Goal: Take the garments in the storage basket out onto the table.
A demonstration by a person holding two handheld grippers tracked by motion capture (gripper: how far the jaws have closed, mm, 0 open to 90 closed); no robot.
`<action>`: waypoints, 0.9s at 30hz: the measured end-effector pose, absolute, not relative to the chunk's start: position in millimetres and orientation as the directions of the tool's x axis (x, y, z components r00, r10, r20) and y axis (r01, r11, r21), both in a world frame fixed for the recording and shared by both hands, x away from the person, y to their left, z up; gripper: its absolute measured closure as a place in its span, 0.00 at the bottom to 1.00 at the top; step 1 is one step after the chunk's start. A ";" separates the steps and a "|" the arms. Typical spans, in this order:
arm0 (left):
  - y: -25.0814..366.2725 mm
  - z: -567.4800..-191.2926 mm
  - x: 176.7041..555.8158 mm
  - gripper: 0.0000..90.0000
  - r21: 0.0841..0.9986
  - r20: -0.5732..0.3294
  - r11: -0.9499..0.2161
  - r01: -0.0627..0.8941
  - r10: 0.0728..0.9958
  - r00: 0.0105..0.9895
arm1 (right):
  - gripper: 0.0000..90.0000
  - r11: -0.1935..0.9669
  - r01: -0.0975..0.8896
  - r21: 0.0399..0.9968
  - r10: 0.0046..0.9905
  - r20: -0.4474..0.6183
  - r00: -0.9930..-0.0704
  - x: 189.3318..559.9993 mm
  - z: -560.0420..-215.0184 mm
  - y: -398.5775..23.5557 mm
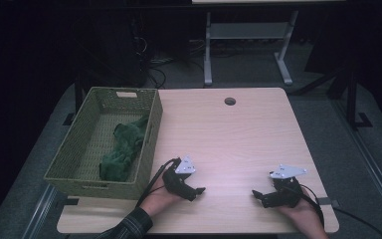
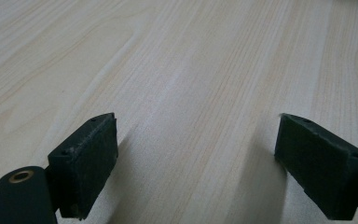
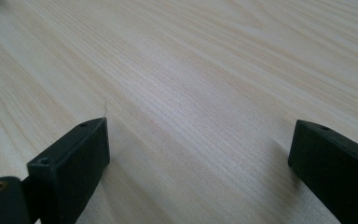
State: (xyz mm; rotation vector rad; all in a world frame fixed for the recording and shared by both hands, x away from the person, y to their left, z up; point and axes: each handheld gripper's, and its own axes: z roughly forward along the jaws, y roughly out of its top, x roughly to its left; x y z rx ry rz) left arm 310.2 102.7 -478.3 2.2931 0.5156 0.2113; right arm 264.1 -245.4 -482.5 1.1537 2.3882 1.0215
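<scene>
Evidently both grippers rest low on the near part of the worktop (image 1: 238, 134), the left gripper (image 1: 199, 190) just beside the woven basket (image 1: 77, 172), the right gripper (image 1: 256, 193) well apart from it, their tips turned toward each other; the jaws of each stand wide apart with nothing but bare wood between them. The green cloth (image 1: 123, 151) lies crumpled inside the basket, along its right wall, toward the near end; it looks to be the thing to work on. My judgement is that the left gripper is the natural one to fetch it; lift clear of the basket's rim first, then come down from above onto a raised fold; close on a thick bunch rather than a thin edge, so the cloth does not slip; keep the jaws off the weave, lest the basket drag along.
</scene>
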 end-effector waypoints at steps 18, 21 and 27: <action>102.7 -476.7 313.1 0.15 0.710 -0.004 -0.635 0.306 0.430 0.903 | 0.03 0.435 0.563 0.703 0.765 0.040 -0.642 264.4 -482.4 -244.3; 102.9 -475.8 313.1 0.15 0.707 -0.003 -0.637 0.306 0.431 0.903 | 0.03 0.435 0.562 0.703 0.765 0.040 -0.643 264.5 -482.4 -244.4; 103.7 -468.0 315.8 0.15 0.718 0.005 -0.626 0.305 0.443 0.897 | 0.03 0.435 0.563 0.703 0.765 0.040 -0.642 264.5 -482.4 -244.4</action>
